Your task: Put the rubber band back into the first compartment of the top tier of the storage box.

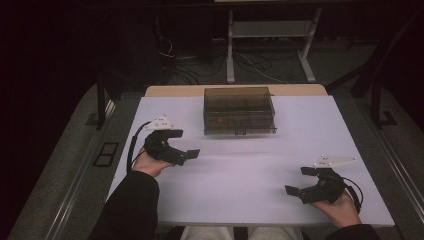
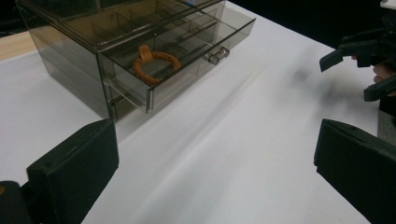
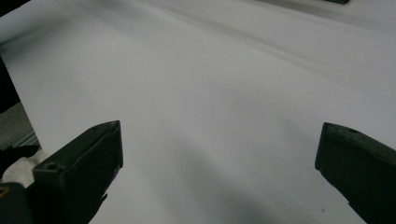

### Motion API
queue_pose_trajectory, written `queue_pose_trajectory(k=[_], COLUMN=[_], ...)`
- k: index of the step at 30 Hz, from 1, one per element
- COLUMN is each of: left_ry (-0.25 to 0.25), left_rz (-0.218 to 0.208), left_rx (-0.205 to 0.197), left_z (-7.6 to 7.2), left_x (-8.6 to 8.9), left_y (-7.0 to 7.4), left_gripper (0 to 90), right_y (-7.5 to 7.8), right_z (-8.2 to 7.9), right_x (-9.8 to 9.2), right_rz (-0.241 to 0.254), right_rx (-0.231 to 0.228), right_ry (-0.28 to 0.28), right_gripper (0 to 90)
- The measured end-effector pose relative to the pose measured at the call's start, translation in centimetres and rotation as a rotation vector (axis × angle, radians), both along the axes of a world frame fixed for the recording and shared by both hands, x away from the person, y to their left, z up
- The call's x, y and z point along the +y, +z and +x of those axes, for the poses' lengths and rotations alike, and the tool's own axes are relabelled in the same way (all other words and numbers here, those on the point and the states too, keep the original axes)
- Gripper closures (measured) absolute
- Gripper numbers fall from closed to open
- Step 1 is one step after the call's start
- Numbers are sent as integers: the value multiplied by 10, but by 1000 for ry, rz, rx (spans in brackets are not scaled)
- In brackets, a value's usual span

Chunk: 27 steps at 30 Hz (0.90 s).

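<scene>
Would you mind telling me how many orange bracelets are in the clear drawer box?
1. An orange bracelet lies in the upper drawer of the drawer box; tinted walls might hide others.

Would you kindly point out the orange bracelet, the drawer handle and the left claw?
Bracelet (image 2: 154, 63), left gripper view, on its braided ring.
Drawer handle (image 2: 217, 54), left gripper view, on its clear loop.
Left claw (image 1: 186, 144), high view, midway between its tips.

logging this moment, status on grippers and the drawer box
Left gripper open, empty. Right gripper open, empty. Drawer box untouched, orange ring inside. Nothing in the way.
</scene>
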<state>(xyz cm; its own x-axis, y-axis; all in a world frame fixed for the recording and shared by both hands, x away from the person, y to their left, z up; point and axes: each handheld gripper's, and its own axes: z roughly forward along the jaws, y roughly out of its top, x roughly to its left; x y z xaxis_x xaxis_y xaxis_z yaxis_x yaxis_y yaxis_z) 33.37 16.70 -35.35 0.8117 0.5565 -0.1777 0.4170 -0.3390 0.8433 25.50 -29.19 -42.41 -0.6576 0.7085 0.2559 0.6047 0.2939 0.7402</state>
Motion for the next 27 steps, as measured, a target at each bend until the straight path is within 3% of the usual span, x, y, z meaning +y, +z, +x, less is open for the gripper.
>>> queue_pose_trajectory(k=[20, 27], left_ry=[2, -3], left_rz=[-8, -17], left_rx=[-18, 0], left_z=[-33, -43], left_x=[4, 1], left_y=[-26, -40], left_gripper=[0, 0], right_y=[0, 0], right_z=[0, 0], right_x=[1, 1], right_rz=[-3, -3], right_rx=[1, 2], right_ry=[2, 1], right_gripper=[2, 2])
